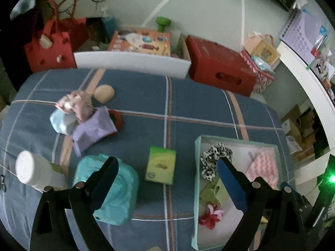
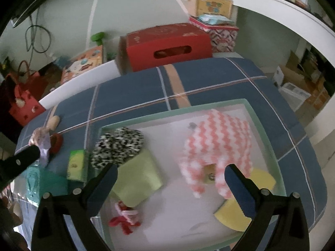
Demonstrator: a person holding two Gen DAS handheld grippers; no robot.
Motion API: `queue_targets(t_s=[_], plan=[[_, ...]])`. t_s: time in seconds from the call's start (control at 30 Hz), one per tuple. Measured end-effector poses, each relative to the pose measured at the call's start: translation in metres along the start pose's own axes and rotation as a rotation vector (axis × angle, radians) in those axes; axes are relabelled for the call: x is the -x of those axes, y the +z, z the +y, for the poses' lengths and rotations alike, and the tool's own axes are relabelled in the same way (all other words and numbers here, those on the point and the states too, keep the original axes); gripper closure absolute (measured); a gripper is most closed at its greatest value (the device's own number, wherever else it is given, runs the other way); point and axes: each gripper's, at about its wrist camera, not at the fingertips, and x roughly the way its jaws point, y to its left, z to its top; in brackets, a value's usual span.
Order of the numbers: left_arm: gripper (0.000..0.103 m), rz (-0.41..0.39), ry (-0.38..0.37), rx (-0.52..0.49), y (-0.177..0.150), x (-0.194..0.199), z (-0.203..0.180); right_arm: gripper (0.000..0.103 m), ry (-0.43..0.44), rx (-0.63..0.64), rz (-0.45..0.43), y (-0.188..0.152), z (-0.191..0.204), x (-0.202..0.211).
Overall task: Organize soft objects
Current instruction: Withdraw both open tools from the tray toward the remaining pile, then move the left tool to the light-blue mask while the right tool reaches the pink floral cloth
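A pale green shallow box (image 2: 266,129) sits on the blue plaid cloth and holds a pink-and-white zigzag cloth (image 2: 217,144), a black-and-white scrunchie (image 2: 119,144), a light green cloth (image 2: 136,175), a red-pink flower piece (image 2: 123,217) and a yellow sponge (image 2: 232,215). My right gripper (image 2: 170,174) hangs open above this box, nothing between its fingers. My left gripper (image 1: 167,165) is open over the cloth, above a small green box (image 1: 161,167). A teal packet (image 1: 113,190) lies under its left finger. The tray (image 1: 197,167) appears at its right.
To the left lie a lilac packet (image 1: 94,129), a pale blue bundle (image 1: 60,121), a pink shiny wrap (image 1: 73,102), a beige oval piece (image 1: 104,93), a dark red ring (image 1: 117,119) and a white cylinder (image 1: 31,169). A red box (image 1: 219,64) stands beyond the far edge.
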Motion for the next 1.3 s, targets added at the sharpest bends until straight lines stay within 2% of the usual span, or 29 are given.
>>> queue_targets(t_s=[0.2, 0.47, 0.77, 0.97, 1.07, 1.3], plan=[[0.008, -0.050, 0.085, 0.049, 0.007, 0.015, 0.035, 0.000, 0.039, 0.036, -0.007, -0.001, 0.022, 0.003], [0.007, -0.096, 0.241, 0.172, 0.006, 0.032, 0.112, 0.000, 0.091, 0.087, 0.006, -0.003, 0.053, 0.000], [0.007, -0.102, 0.322, 0.327, -0.009, 0.048, 0.190, 0.000, 0.142, 0.144, 0.008, -0.011, 0.096, 0.000], [0.006, -0.135, 0.321, 0.393, -0.014, 0.058, 0.223, 0.000, 0.216, 0.186, -0.005, -0.013, 0.132, 0.006], [0.002, -0.153, 0.309, 0.403, -0.011, 0.059, 0.231, 0.000, 0.246, 0.220, -0.009, -0.015, 0.152, 0.007], [0.002, -0.098, 0.247, 0.378, 0.013, 0.041, 0.247, 0.000, 0.307, 0.227, 0.026, -0.011, 0.181, -0.006]])
